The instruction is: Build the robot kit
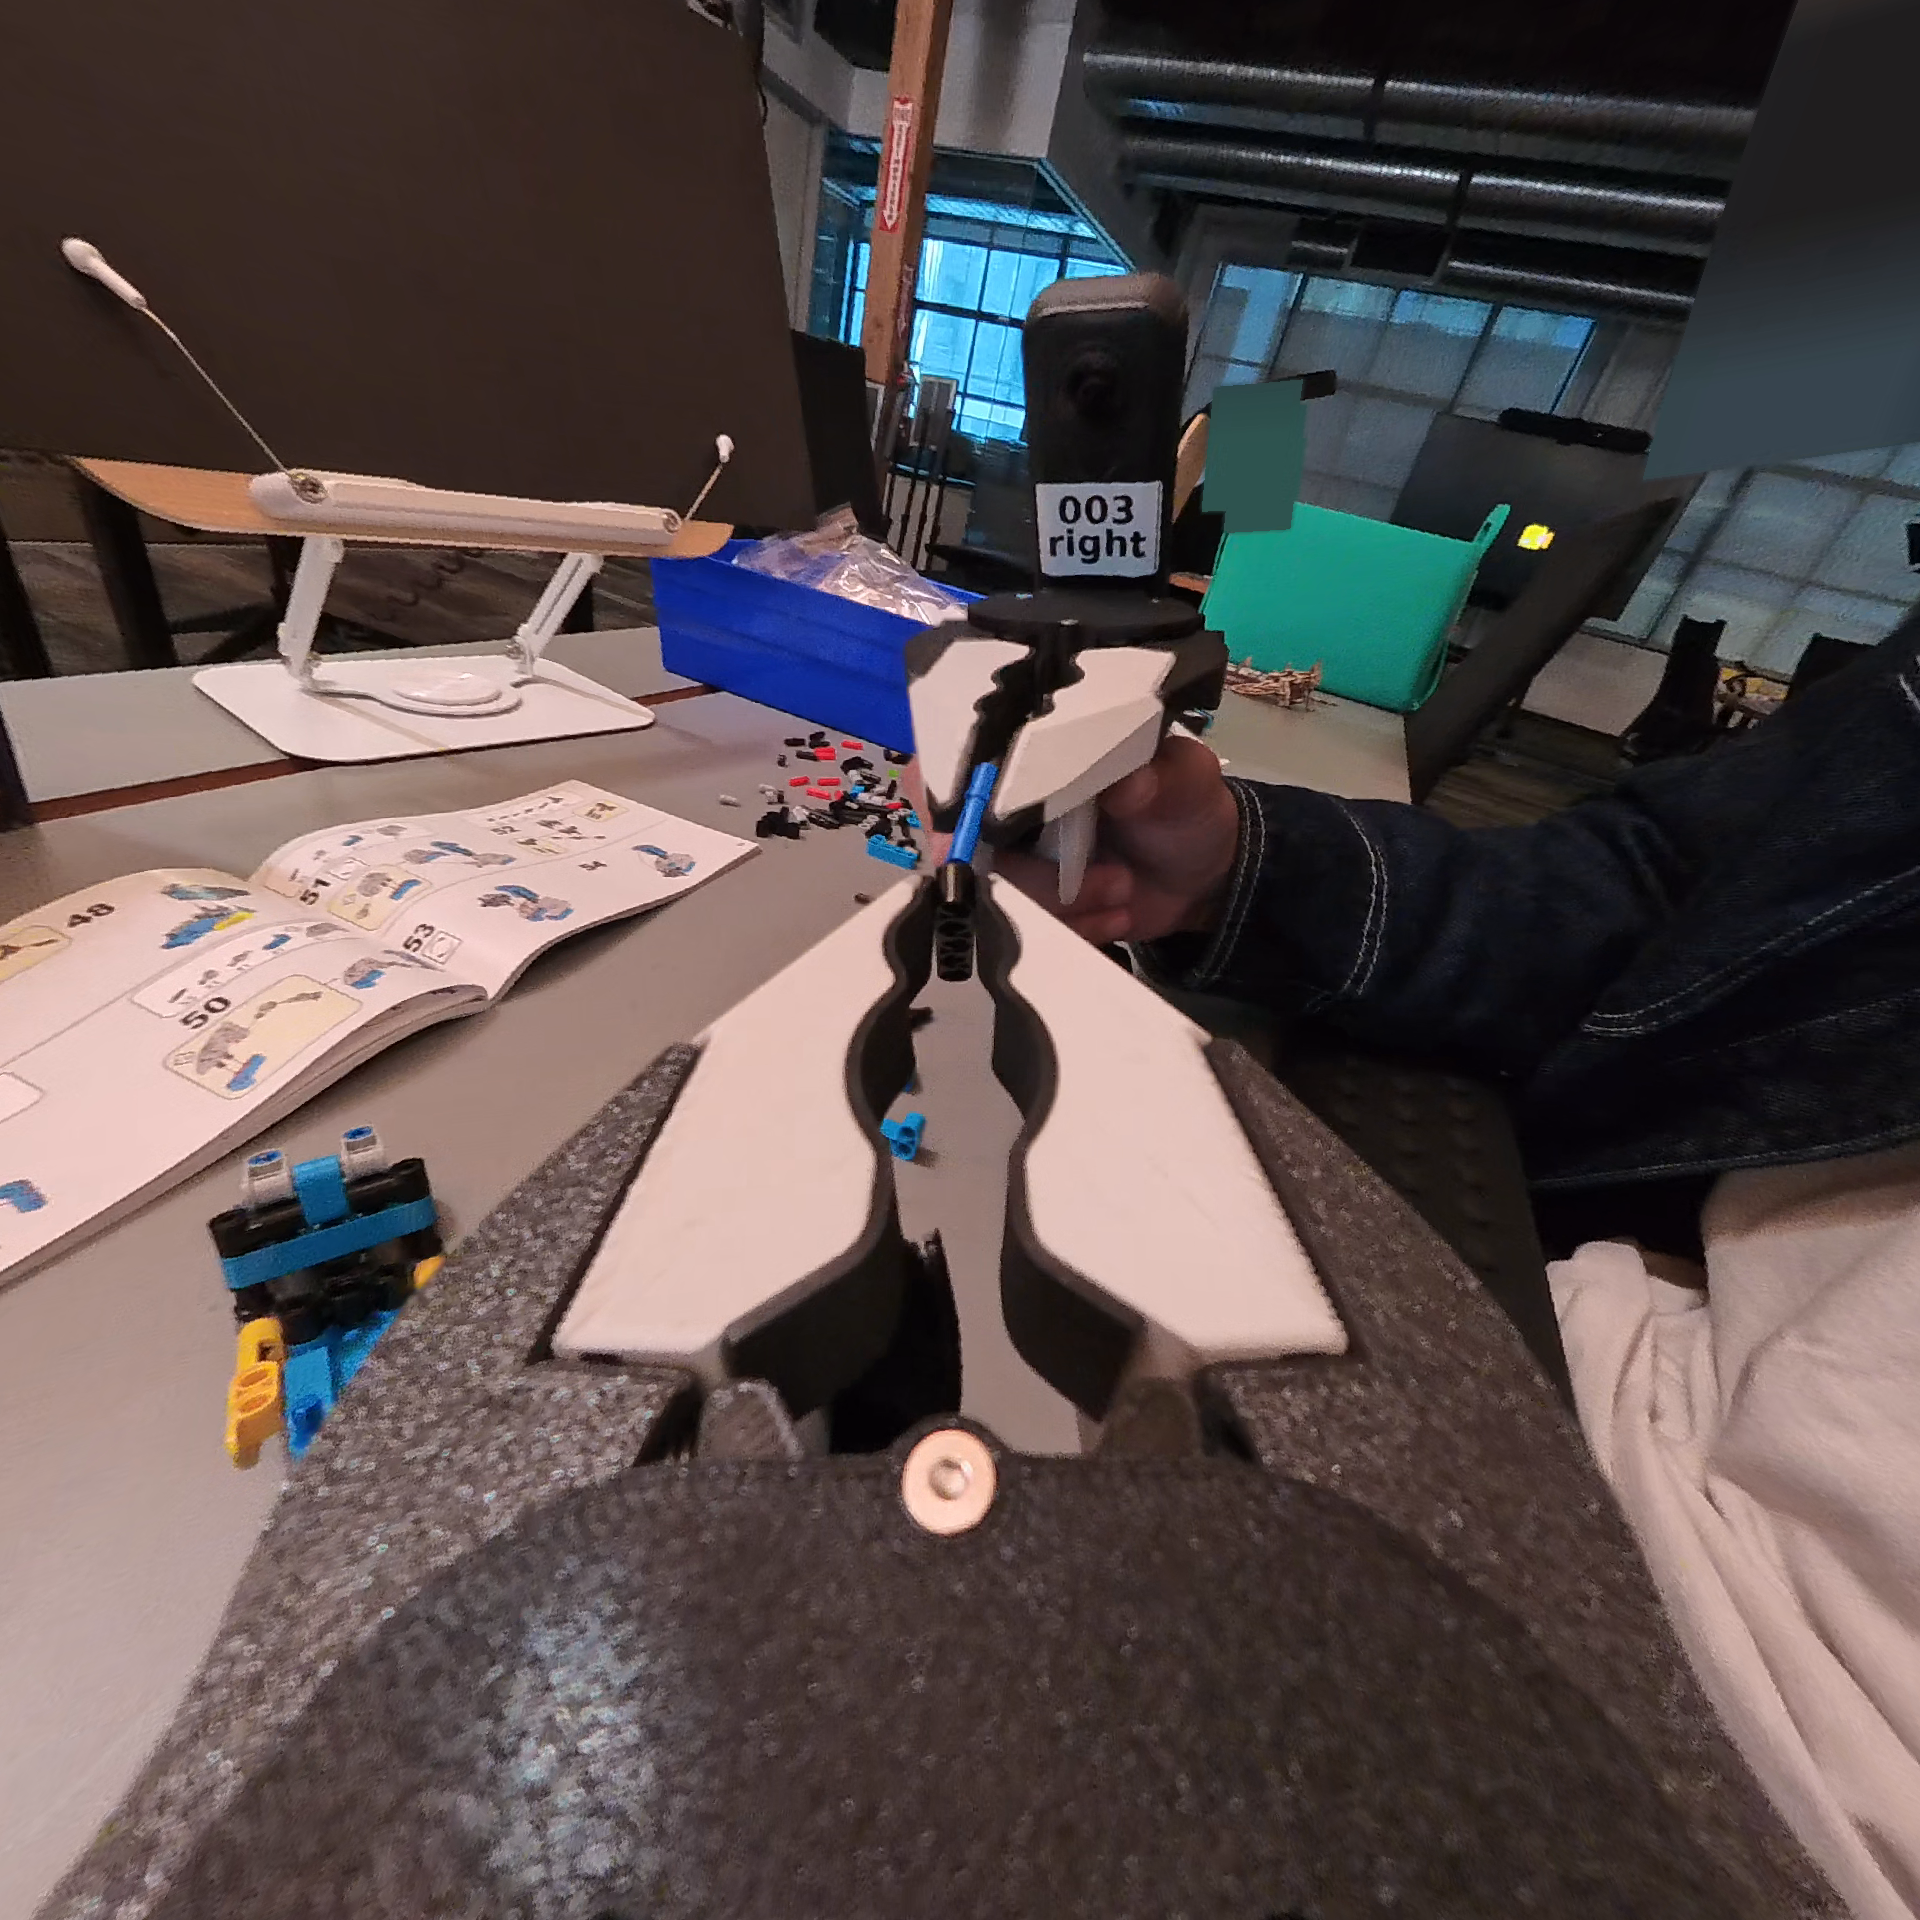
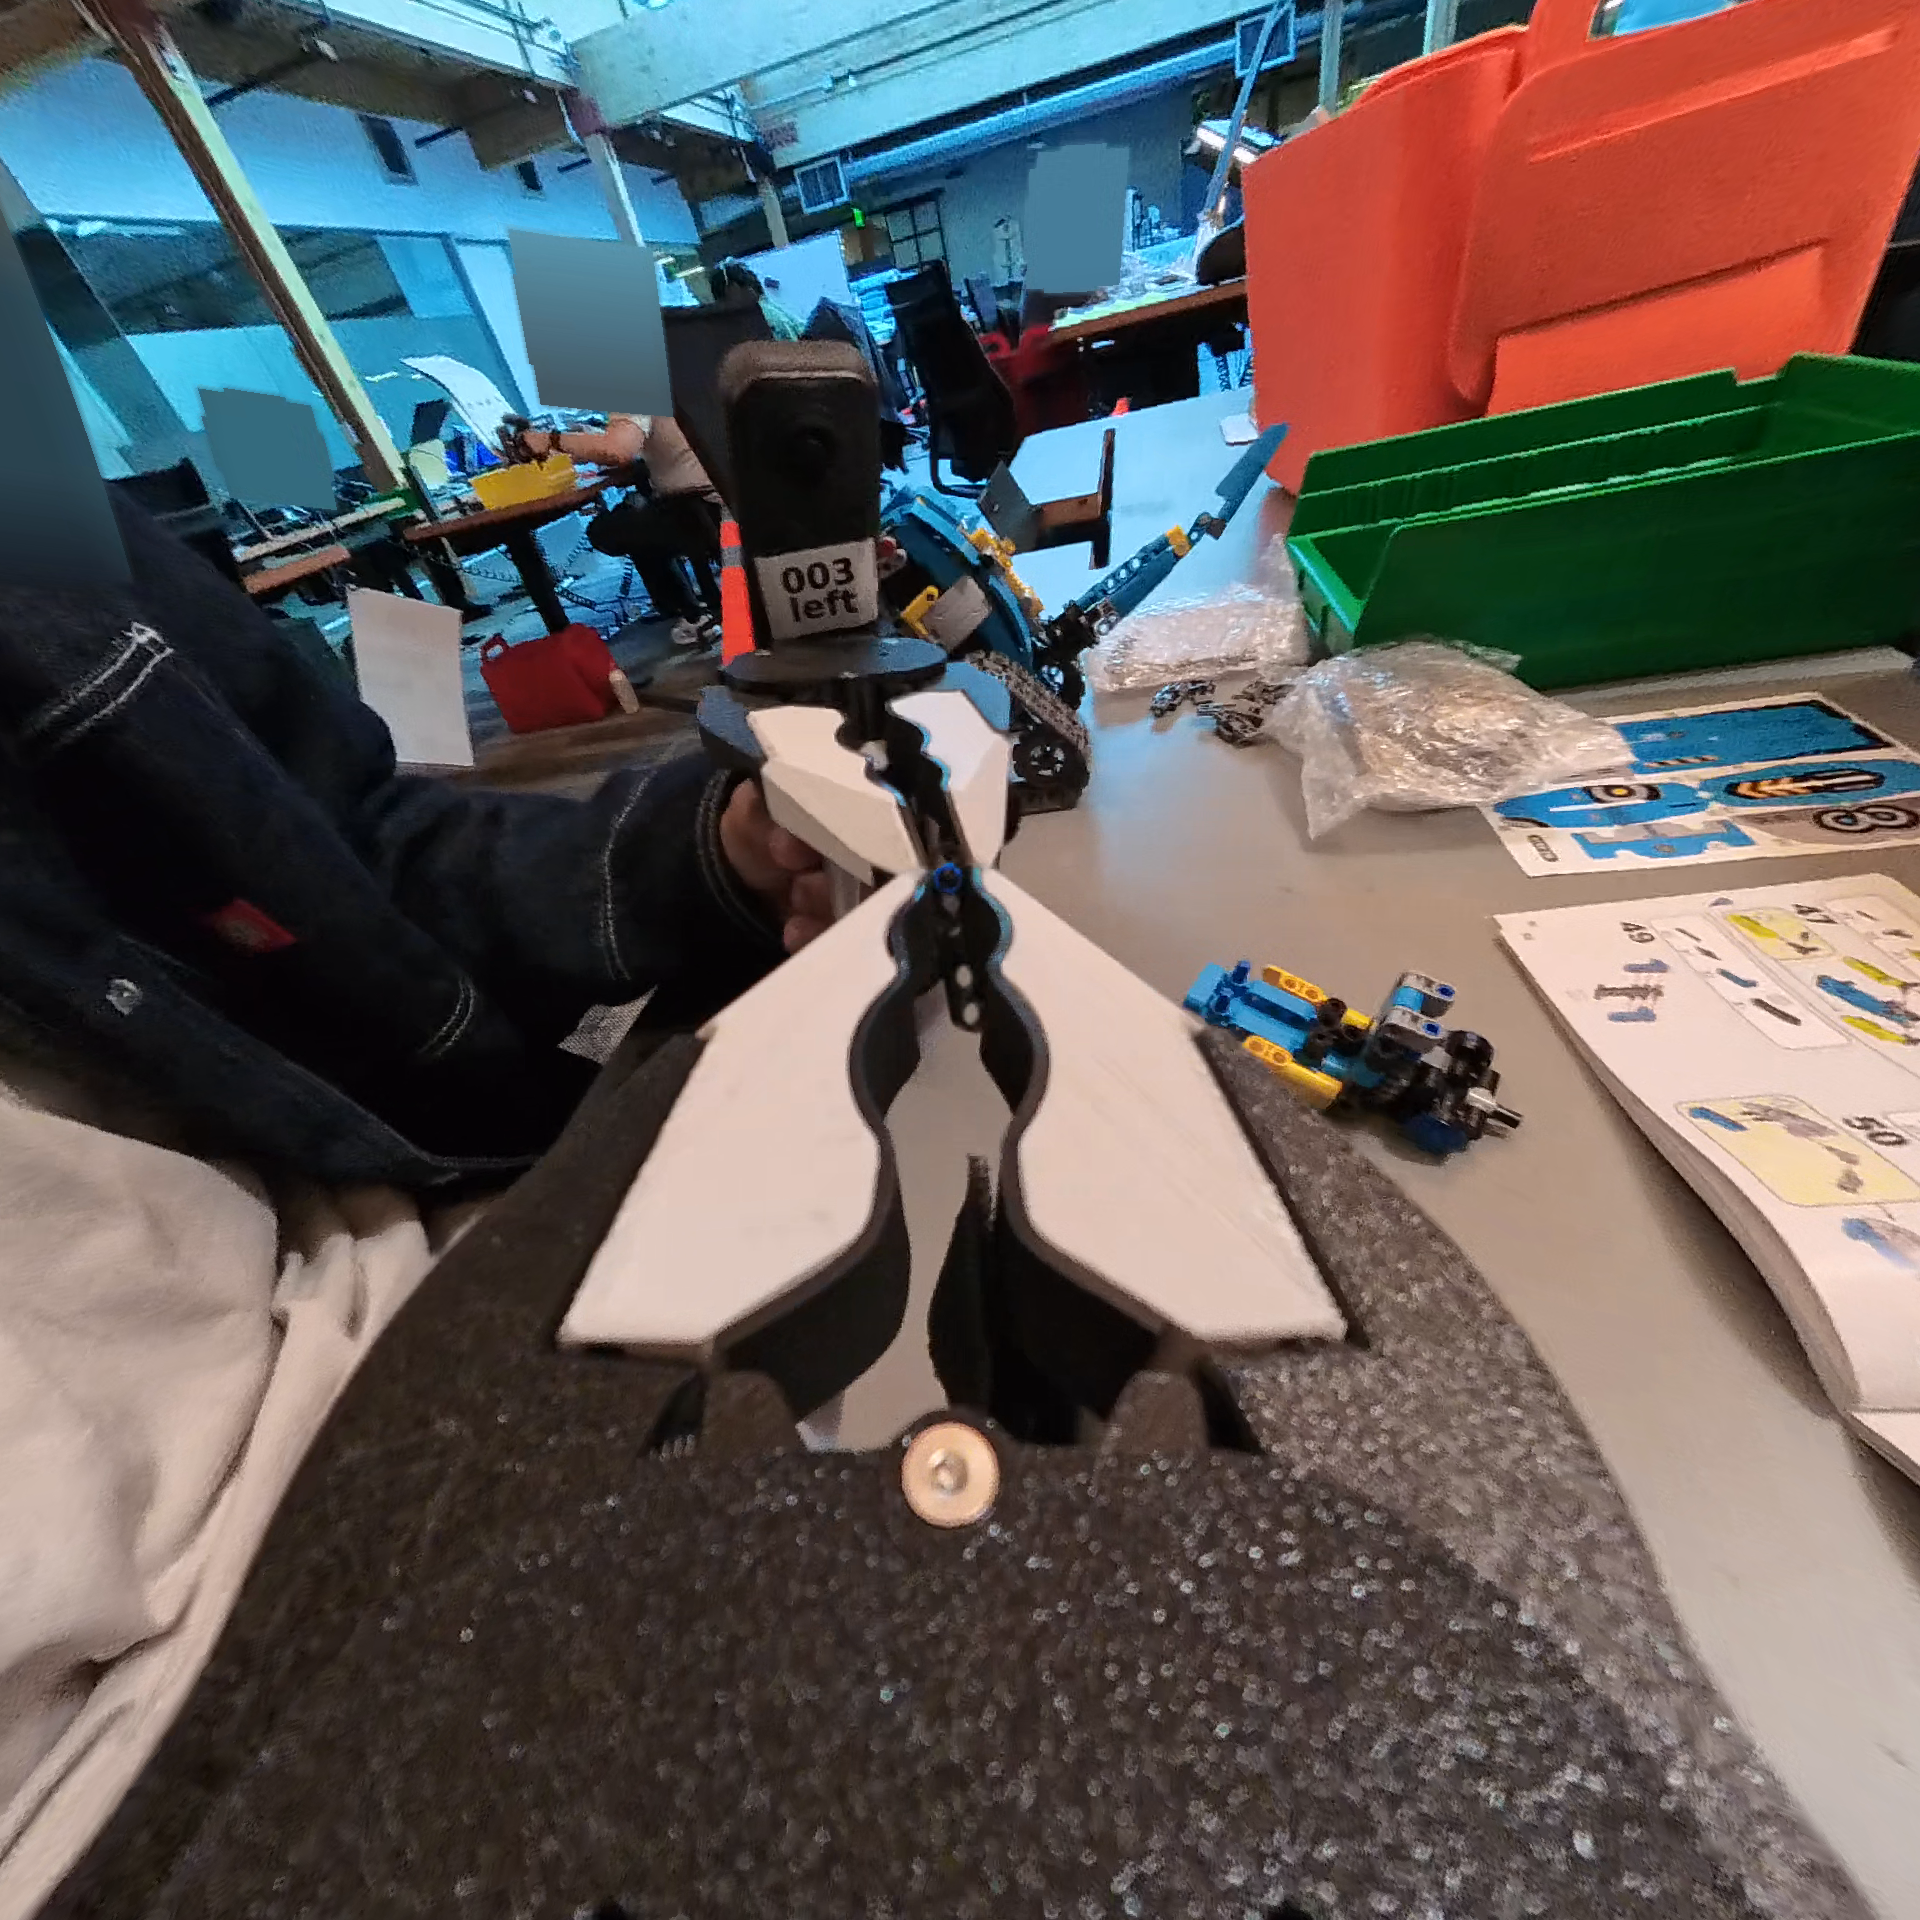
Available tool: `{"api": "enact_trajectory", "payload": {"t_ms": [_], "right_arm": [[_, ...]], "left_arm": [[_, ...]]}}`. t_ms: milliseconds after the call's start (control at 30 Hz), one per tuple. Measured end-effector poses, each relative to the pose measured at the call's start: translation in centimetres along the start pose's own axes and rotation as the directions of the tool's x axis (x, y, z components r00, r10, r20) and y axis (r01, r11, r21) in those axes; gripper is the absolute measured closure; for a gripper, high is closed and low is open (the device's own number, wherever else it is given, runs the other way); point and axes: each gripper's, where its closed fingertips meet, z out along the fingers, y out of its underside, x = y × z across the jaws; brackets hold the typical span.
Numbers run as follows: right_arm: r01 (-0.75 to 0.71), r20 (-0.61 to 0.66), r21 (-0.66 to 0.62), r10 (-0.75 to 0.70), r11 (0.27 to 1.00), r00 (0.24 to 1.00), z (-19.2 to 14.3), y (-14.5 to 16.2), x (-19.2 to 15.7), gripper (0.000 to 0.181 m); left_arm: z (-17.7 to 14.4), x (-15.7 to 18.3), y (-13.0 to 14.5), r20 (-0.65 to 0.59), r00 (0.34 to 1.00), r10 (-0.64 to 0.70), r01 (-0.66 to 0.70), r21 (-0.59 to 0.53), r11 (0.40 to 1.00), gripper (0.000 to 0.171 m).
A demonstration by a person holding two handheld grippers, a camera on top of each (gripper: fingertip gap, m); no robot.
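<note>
Two tools meet tip to tip above the bench (image 1: 623, 935). Left tool (image 1: 958, 885) is closed on a black perforated beam (image 1: 953, 940); right tool (image 1: 977, 805) pinches a blue axle (image 1: 974, 816). Their junction is partly hidden. A half-built blue model (image 1: 312, 1278) lies nearby, blurred.

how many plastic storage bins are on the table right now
2. A blue bin sits at the far side of the table behind the loose pieces. A green bin stands in front of the orange bag. Others may be out of view.

Loose bricks (image 1: 831, 795) (scattered) ahead
</note>
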Motion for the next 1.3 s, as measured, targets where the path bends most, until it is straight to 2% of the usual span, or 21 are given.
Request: {"api": "enact_trajectory", "payload": {"t_ms": [233,467,767,967,1033,1067,1100,1200,1300], "right_arm": [[-0.028,0.024,-0.047,0.029,0.999,0.999,0.2,0.8,-0.1,0.178],[-0.066,0.06,-0.155,0.076,0.986,0.995,-0.2,2.6,0.0,0.178],[-0.151,0.165,-0.07,0.161,0.986,0.973,0.2,2.1,-0.9,0.179],[-0.117,0.108,-0.073,0.124,0.991,0.986,0.4,1.8,-0.4,0.177],[-0.047,0.017,-0.07,0.048,0.996,0.999,0.2,1.6,0.5,0.173],[0.014,-0.04,-0.054,-0.016,0.998,0.999,0.0,1.2,0.9,0.158],[0.086,-0.099,-0.054,-0.091,0.995,0.991,-0.2,0.9,1.3,0.152],[0.325,-0.323,-0.154,-0.359,0.933,0.876,0.6,0.7,2.6,0.139],[0.43,-0.404,-0.247,-0.495,0.869,0.769,1.9,1.0,2.8,0.135]], "left_arm": [[0.3,0.2,0.8,-0.017,1.0,-0.015,0.014,-0.043,0.999,0.165],[0.9,0.2,2.8,0.001,1.0,0.03,-0.029,-0.149,0.988,0.166],[0.7,1.1,1.9,-0.074,0.995,-0.065,0.057,-0.105,0.993,0.166],[0.6,0.5,1.6,-0.063,0.992,-0.105,0.099,-0.082,0.992,0.165],[0.6,-0.4,1.7,-0.032,0.989,-0.147,0.145,-0.076,0.987,0.165],[0.4,-1.1,1.5,-0.016,0.982,-0.19,0.189,-0.061,0.98,0.165],[0.1,-1.6,1.1,-0.015,0.97,-0.243,0.242,-0.033,0.97,0.165],[-0.5,-3.2,0.2,-0.016,0.919,-0.393,0.393,0.058,0.917,0.165],[0.0,-3.5,0.6,-0.048,0.861,-0.506,0.509,0.075,0.858,0.165]]}}
